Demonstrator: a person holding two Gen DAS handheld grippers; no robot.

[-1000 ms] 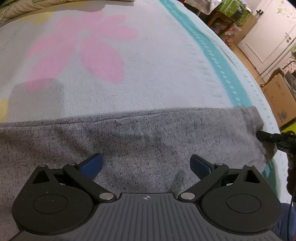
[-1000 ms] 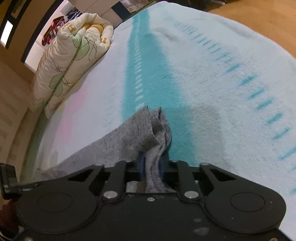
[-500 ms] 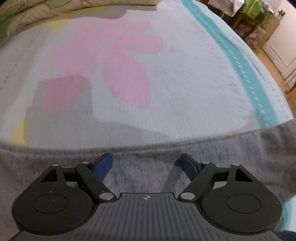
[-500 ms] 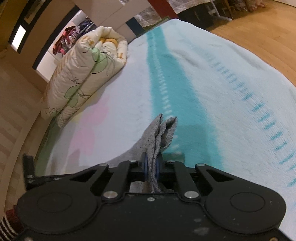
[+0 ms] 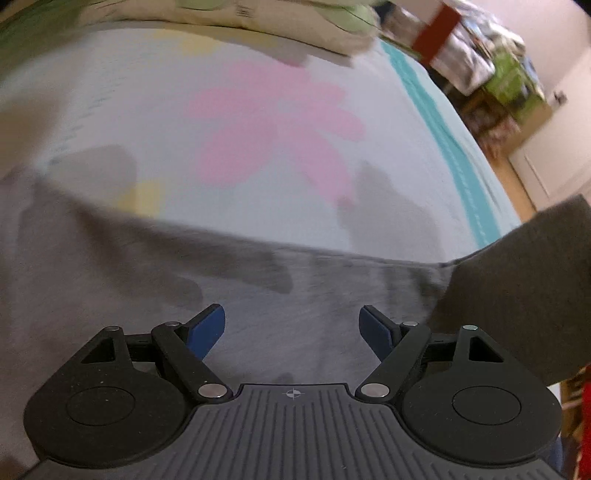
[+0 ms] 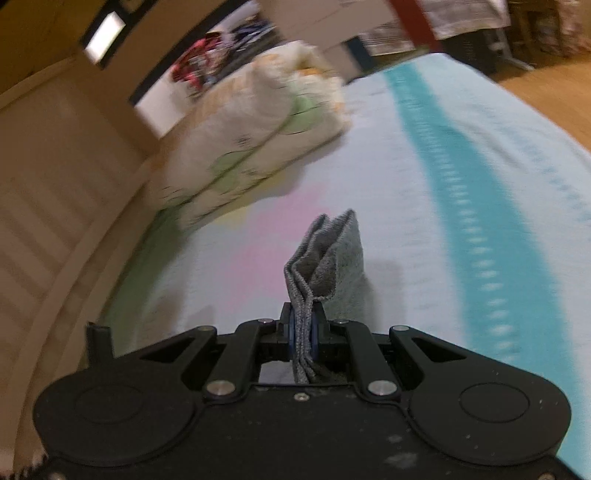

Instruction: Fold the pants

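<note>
Grey pants (image 5: pixel 155 280) lie spread across a pale bedspread with a pink flower. My left gripper (image 5: pixel 293 326) is open and empty, its blue pads just above the grey fabric. A raised flap of the pants (image 5: pixel 517 284) hangs at the right of the left wrist view. My right gripper (image 6: pixel 303 334) is shut on a bunched end of the pants (image 6: pixel 328 254), held up above the bed with the cloth sticking out past the fingers.
A rolled floral quilt (image 6: pixel 251 136) lies at the head of the bed, also in the left wrist view (image 5: pixel 258 18). A teal stripe (image 6: pixel 476 206) runs down the bedspread. Boxes and clutter (image 5: pixel 498 66) stand beyond the bed's right side, by a wooden floor (image 6: pixel 546 85).
My right gripper has lifted the pants end and carried it up and towards the bed's middle. My left gripper's view has swung towards the head of the bed; a raised flap now shows at right.
</note>
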